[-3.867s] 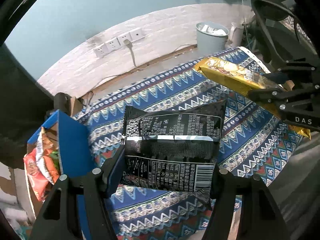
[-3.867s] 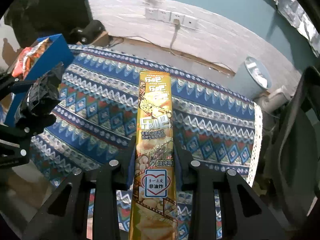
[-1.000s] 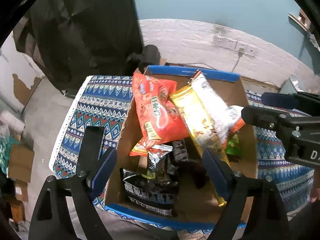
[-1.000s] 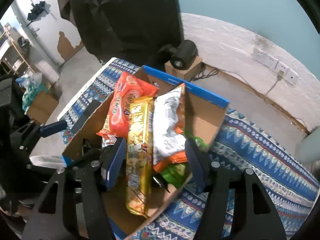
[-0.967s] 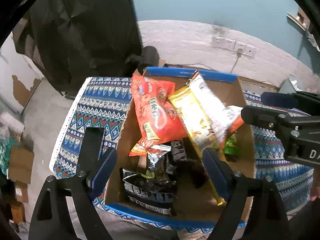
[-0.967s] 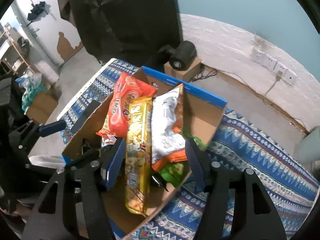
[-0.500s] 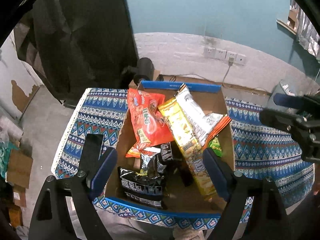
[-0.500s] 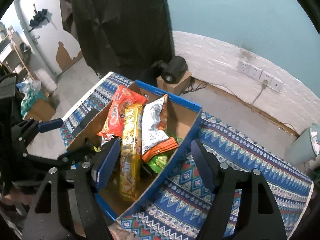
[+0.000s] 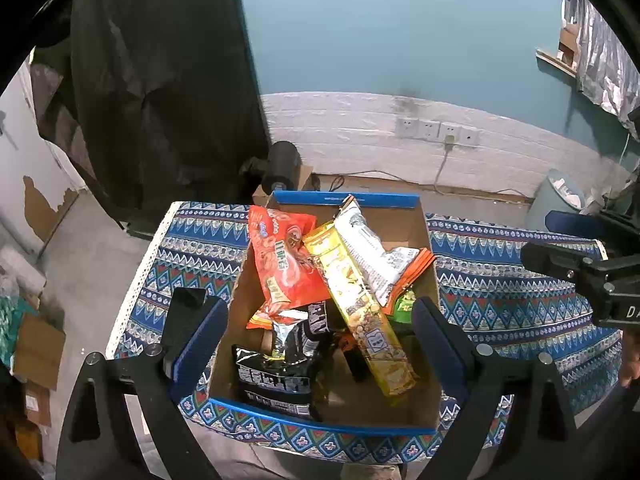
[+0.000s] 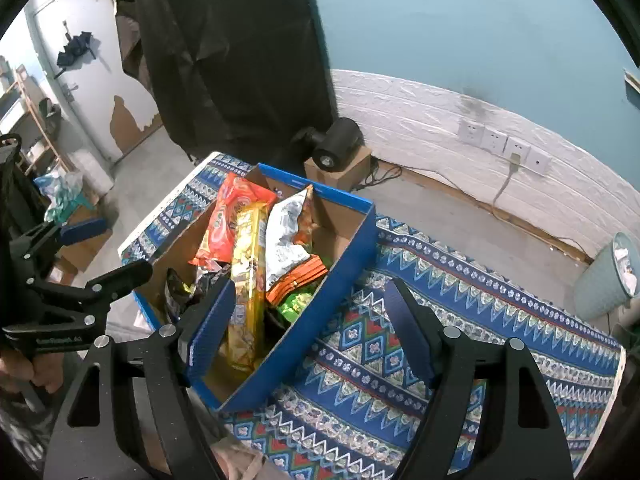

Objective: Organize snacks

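Note:
A blue-edged cardboard box (image 9: 344, 199) stands on the patterned cloth and holds the snacks. In it a red bag (image 9: 280, 264), a long yellow packet (image 9: 356, 312) and a white bag (image 9: 368, 248) lean together, with a black packet (image 9: 276, 376) at the near end and a green one (image 9: 404, 304) beside them. My left gripper (image 9: 314, 316) hovers above the box, its jaws opening, nothing between the pads. My right gripper (image 10: 310, 292) hangs over the box's right wall (image 10: 320, 320), jaws also opening and empty. The yellow packet (image 10: 248, 264) lies free of both.
The blue patterned cloth (image 10: 440, 280) stretches to the right of the box. A pale bin (image 10: 612, 280) stands on the floor at far right. A black cylinder on a small carton (image 10: 336, 148) sits behind the box. A hand (image 10: 16, 368) holds the left gripper.
Both grippers have drawn back and up, so the box looks smaller. The black and yellow packets held earlier now lie in the box. The right jaws have widened.

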A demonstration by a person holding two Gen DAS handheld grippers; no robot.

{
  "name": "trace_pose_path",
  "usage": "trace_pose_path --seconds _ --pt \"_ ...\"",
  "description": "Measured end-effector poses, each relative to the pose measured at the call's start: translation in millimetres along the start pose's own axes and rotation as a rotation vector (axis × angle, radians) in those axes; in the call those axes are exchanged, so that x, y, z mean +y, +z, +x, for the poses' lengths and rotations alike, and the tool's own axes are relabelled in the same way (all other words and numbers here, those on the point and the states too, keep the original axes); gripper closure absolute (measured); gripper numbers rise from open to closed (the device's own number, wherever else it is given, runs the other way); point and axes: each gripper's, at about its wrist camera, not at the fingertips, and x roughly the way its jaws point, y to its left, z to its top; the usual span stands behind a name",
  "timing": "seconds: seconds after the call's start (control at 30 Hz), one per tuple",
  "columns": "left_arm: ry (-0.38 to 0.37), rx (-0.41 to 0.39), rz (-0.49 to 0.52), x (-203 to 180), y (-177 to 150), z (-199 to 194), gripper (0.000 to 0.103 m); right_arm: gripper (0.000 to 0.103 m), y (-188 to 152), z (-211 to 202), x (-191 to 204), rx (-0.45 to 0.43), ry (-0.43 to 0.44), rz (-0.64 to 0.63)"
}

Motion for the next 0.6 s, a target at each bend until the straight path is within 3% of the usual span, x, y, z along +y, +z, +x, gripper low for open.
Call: trace_pose_path --seconds 0.6 --pt "-0.006 -0.012 0.012 -6.3 1.4 -6.0 0.009 0.026 -6.1 -4.1 0.2 -0.005 -0.002 -0.025"
